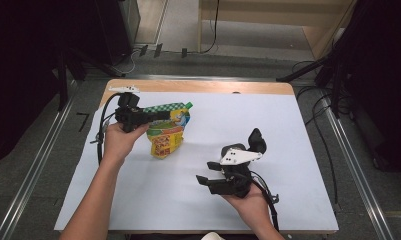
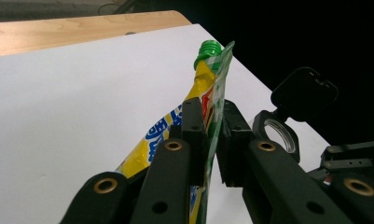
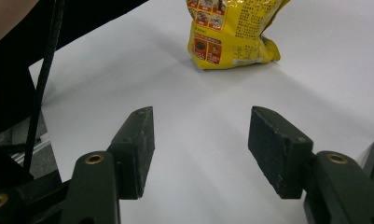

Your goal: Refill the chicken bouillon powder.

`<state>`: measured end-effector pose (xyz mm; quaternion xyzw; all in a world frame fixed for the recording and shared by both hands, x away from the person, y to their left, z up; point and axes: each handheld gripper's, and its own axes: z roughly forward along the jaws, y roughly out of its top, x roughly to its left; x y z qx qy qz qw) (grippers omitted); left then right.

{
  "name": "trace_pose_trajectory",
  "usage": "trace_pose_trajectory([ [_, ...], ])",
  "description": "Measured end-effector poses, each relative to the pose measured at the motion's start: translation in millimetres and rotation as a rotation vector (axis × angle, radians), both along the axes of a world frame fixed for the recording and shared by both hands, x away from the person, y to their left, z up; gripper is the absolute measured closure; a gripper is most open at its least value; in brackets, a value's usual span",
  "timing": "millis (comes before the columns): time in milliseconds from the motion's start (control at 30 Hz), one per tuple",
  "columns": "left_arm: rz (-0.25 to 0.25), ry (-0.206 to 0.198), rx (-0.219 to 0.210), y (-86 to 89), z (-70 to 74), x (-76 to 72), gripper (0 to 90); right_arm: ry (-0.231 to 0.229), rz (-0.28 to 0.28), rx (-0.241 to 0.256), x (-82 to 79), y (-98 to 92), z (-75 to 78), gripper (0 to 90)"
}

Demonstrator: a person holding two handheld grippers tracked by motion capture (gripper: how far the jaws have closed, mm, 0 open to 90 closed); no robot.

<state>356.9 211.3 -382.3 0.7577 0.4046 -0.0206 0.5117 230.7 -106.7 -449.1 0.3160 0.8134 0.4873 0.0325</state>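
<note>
Left tongs (image 2: 211, 140) gripping yellow spouted pouch (image 1: 167, 135), right tongs (image 3: 201, 149) apart

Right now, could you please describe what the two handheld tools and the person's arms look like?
Both tools, left and right, are black, with flat rectangular jaw pads on brass-riveted links and trailing black cables. The right one carries a pale three-cornered plate. The forearms are bare, sleeveless.

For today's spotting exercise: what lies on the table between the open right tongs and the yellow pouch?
Nothing: in the right gripper view, bare white sheet runs from the right tongs to the pouch.
</note>
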Motion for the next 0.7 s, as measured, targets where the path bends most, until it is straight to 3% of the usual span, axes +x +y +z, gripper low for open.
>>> trace_pose_trajectory([
  [300, 0.002, -0.001, 0.013, 4.6, -5.4, -7.1, 74.0, 0.011, 0.029, -0.006, 6.8, 3.9, -0.2, 42.2],
  [500, 0.012, -0.024, 0.061, 6.2, -4.7, -12.8, 68.6, 0.011, 0.035, -0.005, 10.2, 4.8, 0.6, 42.5],
  [700, 0.024, -0.024, 0.065, 7.8, -3.1, -16.4, 63.2, 0.012, 0.036, -0.003, 12.0, 4.1, 1.4, 42.8],
])
